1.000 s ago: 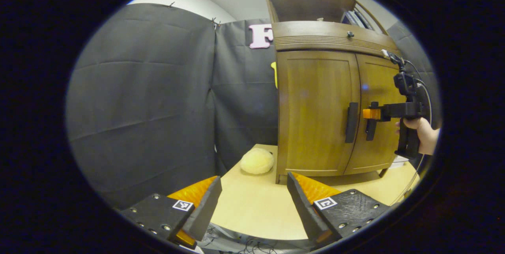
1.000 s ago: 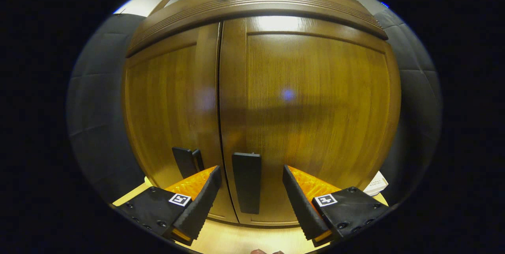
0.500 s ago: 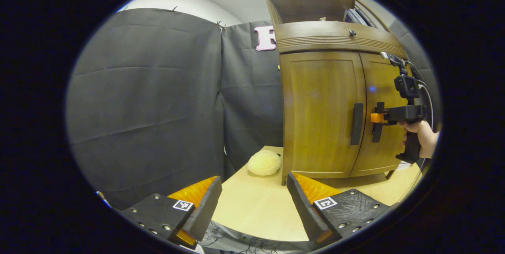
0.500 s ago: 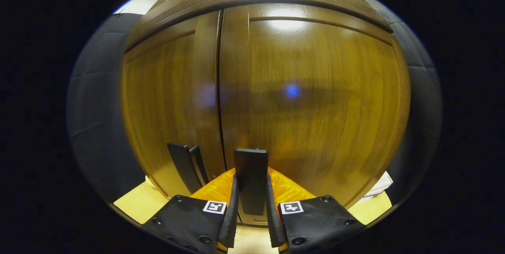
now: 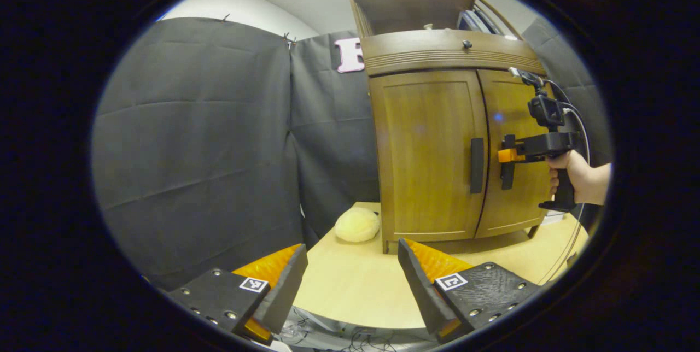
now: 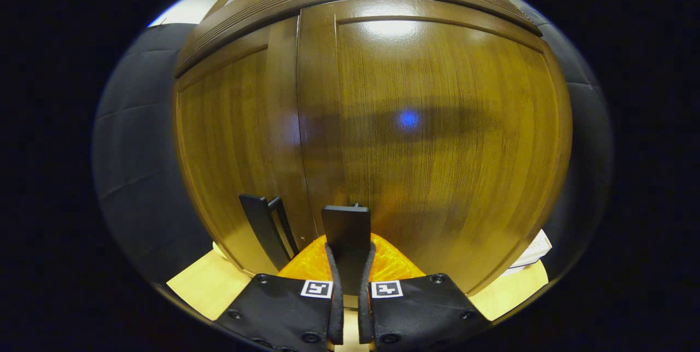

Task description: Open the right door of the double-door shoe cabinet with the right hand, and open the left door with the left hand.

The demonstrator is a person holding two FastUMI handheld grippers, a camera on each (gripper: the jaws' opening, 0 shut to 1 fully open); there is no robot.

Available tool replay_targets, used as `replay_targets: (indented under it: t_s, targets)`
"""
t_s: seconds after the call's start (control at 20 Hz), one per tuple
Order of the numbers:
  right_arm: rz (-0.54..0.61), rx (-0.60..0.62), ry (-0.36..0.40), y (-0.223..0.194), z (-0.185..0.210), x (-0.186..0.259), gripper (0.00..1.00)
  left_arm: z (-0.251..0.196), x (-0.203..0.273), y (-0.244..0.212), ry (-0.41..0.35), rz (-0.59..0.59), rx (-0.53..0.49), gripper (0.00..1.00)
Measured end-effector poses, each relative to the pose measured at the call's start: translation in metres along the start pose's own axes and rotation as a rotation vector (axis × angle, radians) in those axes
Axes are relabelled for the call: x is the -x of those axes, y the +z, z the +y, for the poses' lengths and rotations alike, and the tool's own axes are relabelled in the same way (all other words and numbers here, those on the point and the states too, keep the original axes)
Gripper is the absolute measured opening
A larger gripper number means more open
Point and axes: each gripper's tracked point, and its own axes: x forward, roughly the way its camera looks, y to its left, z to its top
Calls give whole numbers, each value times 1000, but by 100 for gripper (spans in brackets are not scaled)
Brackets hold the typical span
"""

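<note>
The brown wooden shoe cabinet (image 5: pixel 426 139) stands on the table at the right of the left gripper view, both doors looking closed. Its left door handle (image 5: pixel 477 165) is a black vertical bar. My right gripper (image 5: pixel 506 155), held by a hand (image 5: pixel 579 180), is clamped on the right door handle (image 5: pixel 507 174). In the right gripper view my right gripper (image 6: pixel 350 270) is shut on that right door handle (image 6: pixel 345 229), with the left door handle (image 6: pixel 265 229) just to its left. My left gripper (image 5: pixel 350 281) hangs open and empty, well short of the cabinet.
A pale yellow fluffy thing (image 5: pixel 356 224) lies on the light wooden table (image 5: pixel 350 297) beside the cabinet's left foot. A white box (image 6: pixel 533 248) sits by the cabinet's right side. Black cloth walls stand behind and to the left.
My right gripper went from open around the right door handle to shut on it and has tightened since. The left gripper stayed open and only shifted its view slightly.
</note>
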Motion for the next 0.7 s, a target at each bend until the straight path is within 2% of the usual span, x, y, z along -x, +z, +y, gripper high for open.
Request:
replay_targets:
  t_s: [0.15,0.2,0.35,0.6,0.7]
  targets:
    - [-4,1,2,-1,2,14,12,-2,2,2,-30,-11,4,92]
    - [0,2,5,-3,3,19,14,-2,4,2,-38,-13,2,98]
    - [0,-1,5,-4,2,45,12,-4,6,1,-64,-19,2,98]
    - [-9,-10,-12,9,-1,62,12,-8,8,-5,-127,-25,-1,95]
    - [-14,-15,-15,11,-6,70,14,-10,9,-8,-159,-24,-6,98]
